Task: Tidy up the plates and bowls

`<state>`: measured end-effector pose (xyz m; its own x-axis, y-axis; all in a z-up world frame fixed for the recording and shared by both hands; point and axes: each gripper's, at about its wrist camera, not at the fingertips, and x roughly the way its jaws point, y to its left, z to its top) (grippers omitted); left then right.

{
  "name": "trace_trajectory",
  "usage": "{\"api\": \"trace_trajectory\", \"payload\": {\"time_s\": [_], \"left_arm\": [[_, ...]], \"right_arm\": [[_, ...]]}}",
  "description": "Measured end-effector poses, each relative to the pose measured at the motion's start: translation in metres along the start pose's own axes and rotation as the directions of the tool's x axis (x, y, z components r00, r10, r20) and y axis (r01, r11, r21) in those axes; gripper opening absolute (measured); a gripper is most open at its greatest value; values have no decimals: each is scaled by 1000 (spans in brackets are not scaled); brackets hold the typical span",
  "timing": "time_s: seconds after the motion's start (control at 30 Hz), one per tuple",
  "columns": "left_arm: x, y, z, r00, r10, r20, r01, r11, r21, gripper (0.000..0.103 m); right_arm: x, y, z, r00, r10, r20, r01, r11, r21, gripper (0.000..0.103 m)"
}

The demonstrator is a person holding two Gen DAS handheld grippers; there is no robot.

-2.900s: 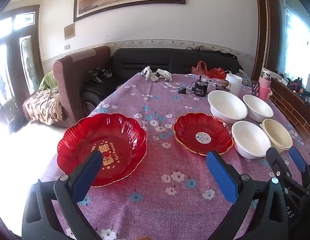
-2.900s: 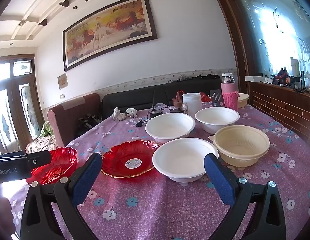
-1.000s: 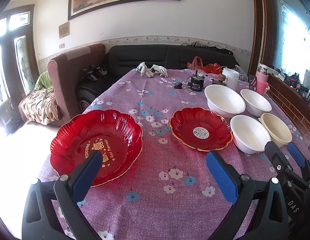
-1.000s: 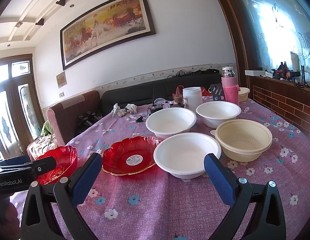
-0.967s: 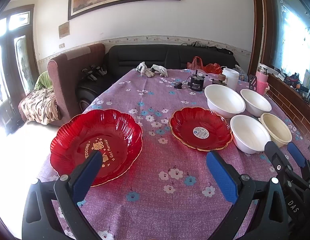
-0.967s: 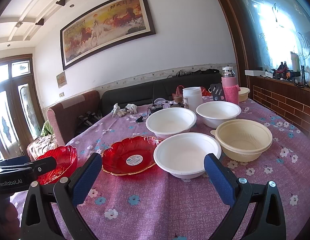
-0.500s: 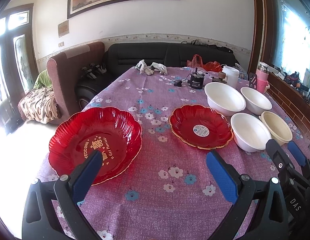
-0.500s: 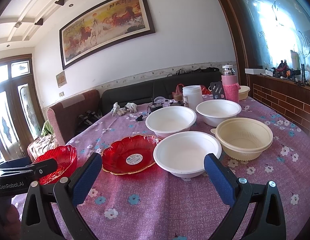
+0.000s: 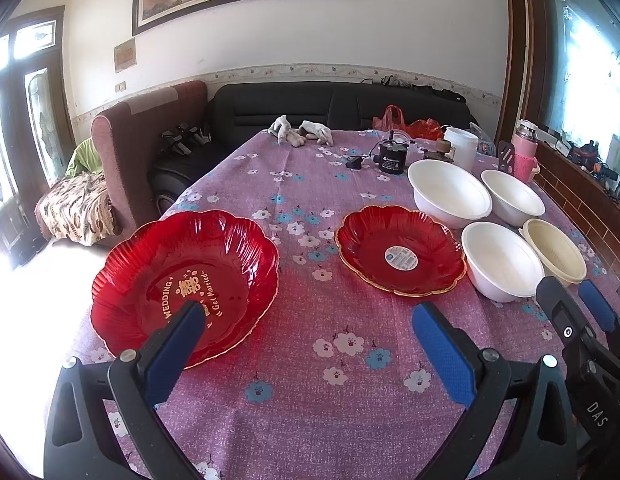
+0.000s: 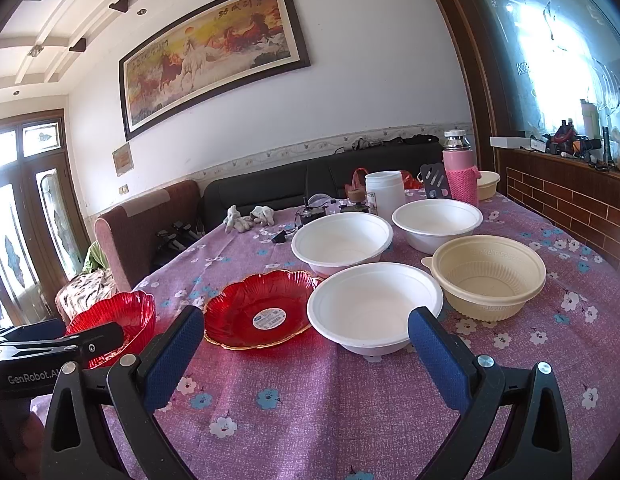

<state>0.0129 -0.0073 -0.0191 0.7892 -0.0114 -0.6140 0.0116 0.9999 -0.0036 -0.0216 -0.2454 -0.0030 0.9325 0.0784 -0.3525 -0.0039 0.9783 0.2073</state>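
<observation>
Both the left gripper [image 9: 306, 322] and right gripper [image 10: 306, 330] gape wide and empty; the large red plate [image 9: 186, 280] overhangs the table's [image 9: 310, 400] left edge, so a careless nudge risks tipping it off.

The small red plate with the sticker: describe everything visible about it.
The small red scalloped plate looks like translucent glossy plastic with a thin gold rim and a round white-and-blue sticker at its centre. It lies flat, upright and empty on the purple floral tablecloth, beside the nearest white bowl; whether they touch is unclear. Neither tool touches it.
</observation>
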Motion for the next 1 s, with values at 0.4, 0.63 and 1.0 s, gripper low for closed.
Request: {"api": "trace_trajectory", "payload": {"time_s": [0.4, 0.63, 1.0], "left_arm": [[21, -14, 4, 999, 1, -35, 0, 1000, 16, 103], [42, -17, 9, 998, 21, -67, -18, 999, 42, 103], [96, -17, 64, 987, -48, -151, 55, 997, 48, 103]], "right_arm": [[1, -2, 1, 1000, 18, -18, -18, 1000, 12, 103], [4, -8, 5, 999, -5, -44, 6, 999, 33, 103], [18, -10, 15, 984, 104, -147, -67, 969, 240, 103]]}}
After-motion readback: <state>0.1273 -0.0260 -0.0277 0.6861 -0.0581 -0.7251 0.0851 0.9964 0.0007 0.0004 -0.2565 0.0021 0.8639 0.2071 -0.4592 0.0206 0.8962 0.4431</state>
